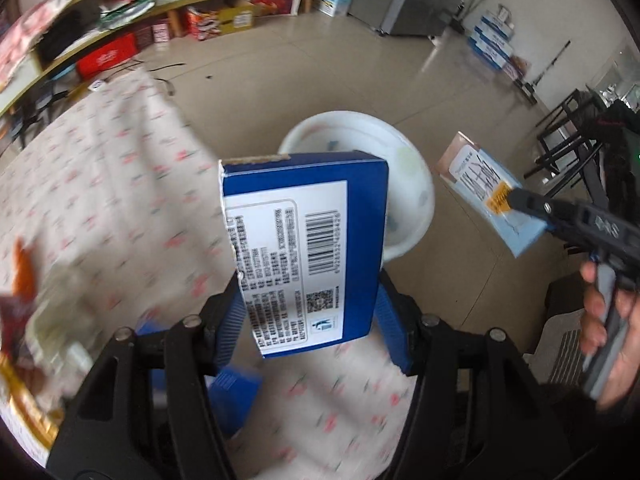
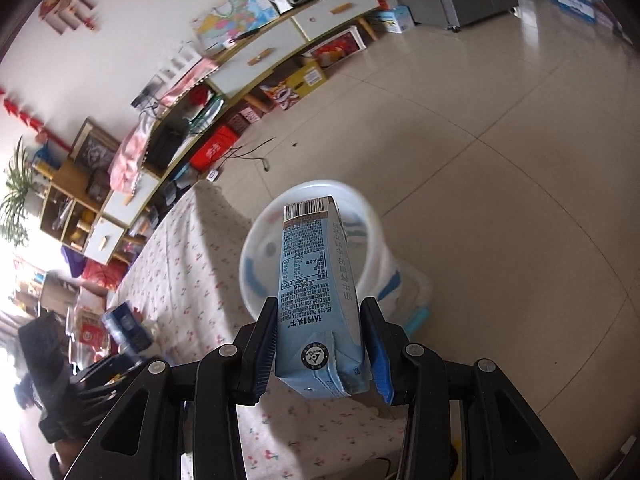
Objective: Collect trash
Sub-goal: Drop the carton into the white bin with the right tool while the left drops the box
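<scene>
Left gripper (image 1: 308,320): clamped on blue box (image 1: 316,240), above tablecloth (image 1: 100,180) edge.
Right gripper (image 2: 320,356): clamped on pale blue carton (image 2: 316,292).
White bin (image 2: 372,248): on floor, beyond both.

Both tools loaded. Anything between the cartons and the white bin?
Nothing visible. The left tool holds the blue box and the right tool holds the light blue milk carton, both at the tablecloth's edge. The white bin sits just beyond on the floor, mouth open, nothing across it.
</scene>
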Demonstrator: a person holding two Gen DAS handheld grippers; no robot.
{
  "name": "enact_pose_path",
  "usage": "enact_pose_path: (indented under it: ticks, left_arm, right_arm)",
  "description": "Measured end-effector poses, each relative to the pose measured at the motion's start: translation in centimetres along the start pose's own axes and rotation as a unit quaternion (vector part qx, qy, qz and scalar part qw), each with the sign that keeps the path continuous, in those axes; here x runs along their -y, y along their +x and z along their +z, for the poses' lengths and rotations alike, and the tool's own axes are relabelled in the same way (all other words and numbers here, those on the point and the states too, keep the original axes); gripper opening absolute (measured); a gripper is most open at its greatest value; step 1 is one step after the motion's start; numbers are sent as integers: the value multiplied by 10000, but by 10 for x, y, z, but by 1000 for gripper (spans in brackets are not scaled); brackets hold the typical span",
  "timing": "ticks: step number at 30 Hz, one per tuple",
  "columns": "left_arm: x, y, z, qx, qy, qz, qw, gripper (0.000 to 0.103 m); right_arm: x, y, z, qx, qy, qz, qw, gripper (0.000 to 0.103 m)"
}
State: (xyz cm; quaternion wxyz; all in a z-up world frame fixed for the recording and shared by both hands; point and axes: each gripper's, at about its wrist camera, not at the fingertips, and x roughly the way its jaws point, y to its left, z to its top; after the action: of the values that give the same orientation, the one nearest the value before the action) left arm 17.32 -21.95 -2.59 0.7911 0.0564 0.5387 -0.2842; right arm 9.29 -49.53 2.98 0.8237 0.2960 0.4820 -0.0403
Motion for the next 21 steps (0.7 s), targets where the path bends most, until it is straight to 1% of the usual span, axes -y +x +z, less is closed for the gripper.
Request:
enact_pose_path:
  ticks: [4, 6, 10, 12, 14, 15, 16, 21]
  left_arm:
    - [19, 26, 23, -74, 36, -10, 10000, 62]
    - [21, 34, 28, -83, -3, -48, 10000, 62]
    - [26, 40, 37, 176, -12, -132, 9998, 63]
    - [28, 40, 40, 292, -20, -119, 9995, 63]
    - [32, 41, 45, 400, 25, -14, 9992, 67]
    - [31, 39, 46, 440, 35, 99, 9990, 73]
    - [31, 39, 47, 483, 19, 159, 9987, 76]
    - [18, 18, 41, 621, -150, 170, 9978, 76]
  right_arm:
    - [8, 0, 3, 5, 63, 16, 10000, 42]
    - [13, 0, 4, 6, 150, 26, 9999, 42]
    - [21, 1, 8, -7, 306, 69, 9995, 42]
    - [23, 1, 9, -2, 334, 74, 9994, 42]
    - [23, 3, 10, 4, 315, 77, 9995, 42]
    - [21, 4, 10, 2, 291, 76, 9995, 42]
    - [19, 5, 9, 0, 277, 68, 9996, 42]
    - [15, 6, 8, -14, 257, 76, 9996, 42]
